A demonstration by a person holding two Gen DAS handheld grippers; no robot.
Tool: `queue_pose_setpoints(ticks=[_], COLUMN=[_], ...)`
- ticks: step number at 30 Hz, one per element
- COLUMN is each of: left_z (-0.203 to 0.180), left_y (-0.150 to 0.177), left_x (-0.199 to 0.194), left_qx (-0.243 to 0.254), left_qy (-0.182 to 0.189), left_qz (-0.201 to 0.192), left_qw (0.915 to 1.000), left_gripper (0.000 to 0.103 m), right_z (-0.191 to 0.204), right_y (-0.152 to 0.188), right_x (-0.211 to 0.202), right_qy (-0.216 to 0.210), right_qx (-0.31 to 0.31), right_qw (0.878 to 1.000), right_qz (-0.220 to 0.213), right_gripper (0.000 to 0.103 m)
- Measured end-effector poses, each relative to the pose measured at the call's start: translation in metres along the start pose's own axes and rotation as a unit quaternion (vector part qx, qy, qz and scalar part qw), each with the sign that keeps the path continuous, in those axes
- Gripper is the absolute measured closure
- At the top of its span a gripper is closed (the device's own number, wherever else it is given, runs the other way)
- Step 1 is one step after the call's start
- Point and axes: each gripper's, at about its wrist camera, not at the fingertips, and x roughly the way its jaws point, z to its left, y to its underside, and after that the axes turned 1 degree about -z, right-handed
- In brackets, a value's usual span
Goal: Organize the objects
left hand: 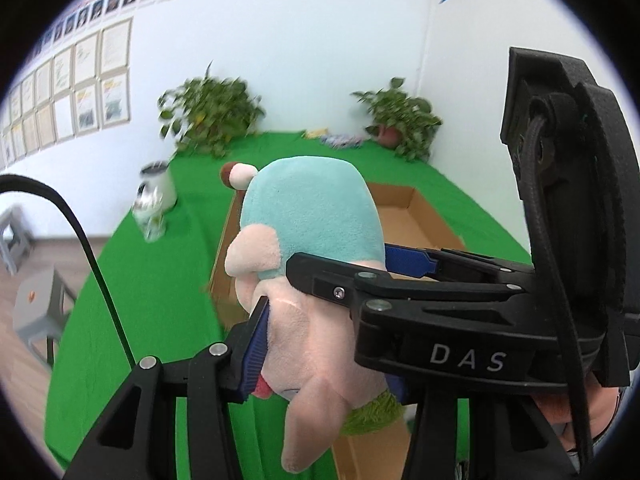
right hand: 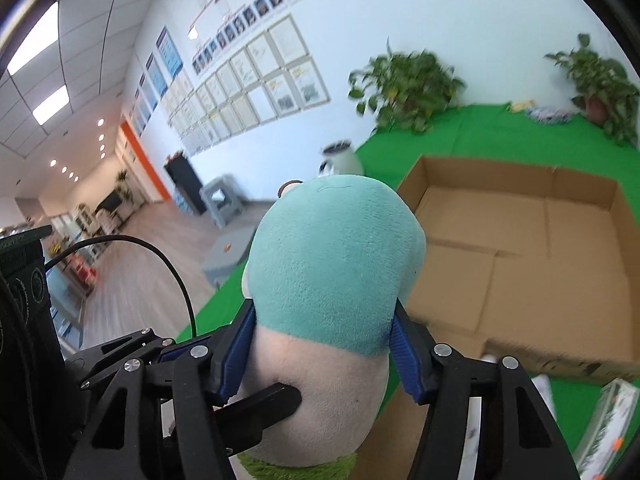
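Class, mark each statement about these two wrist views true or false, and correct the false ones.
1. Both claws grip the same plush toy. True: the right claw and the left claw pinch it between their blue pads.
2. The cardboard box already holds several toys. False: no toys show on the part of its floor in view.
3. The table cover is red. False: it is green.
4. Two potted plants stand at the far end of the table. True.
5. The plush toy's cap is teal. True.

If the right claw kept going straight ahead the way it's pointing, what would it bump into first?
Probably the white jar on the green table. The right claw already grips the plush toy, which hides much of the line, so depth is uncertain.
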Motion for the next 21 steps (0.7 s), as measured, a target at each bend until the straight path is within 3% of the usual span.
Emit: queue_pose_setpoints(ticks=[9, 14, 17, 21], left_z=[-0.026, -0.021, -0.021, 0.003], left_y=[-0.099, -0.143, -0.162, -0.189], left_x=[-0.023, -0.033, -0.045, -0.031], left_qx=[0.072, 0.088, 0.094, 0.073], left_qy=[0.058, 0.081, 0.093, 0.113], left_qz=[-0.101, -0.132, -0.139, -0.123], left_qw=[0.9906, 0.984, 0.9815, 0.9832], left_gripper=[0.055, 0.055, 0.055, 0.055], right_z=[0.007, 0.024, 0.033, 0.044], right_y=[-0.097, -0.138, -0.162, -0.197], right_x=[-0.091, -0.131, -0.151, -0.155], right_qy=[0.073, 0.1, 0.109, 0.124], right_qx=[-0.034, -0.052, -0.054, -0.064], right_qw=[0.989, 0.98, 0.977, 0.975], right_qz=[-0.127, -0.165, -0.177, -0.173], right_gripper=[0.045, 0.045, 0.045, 0.045])
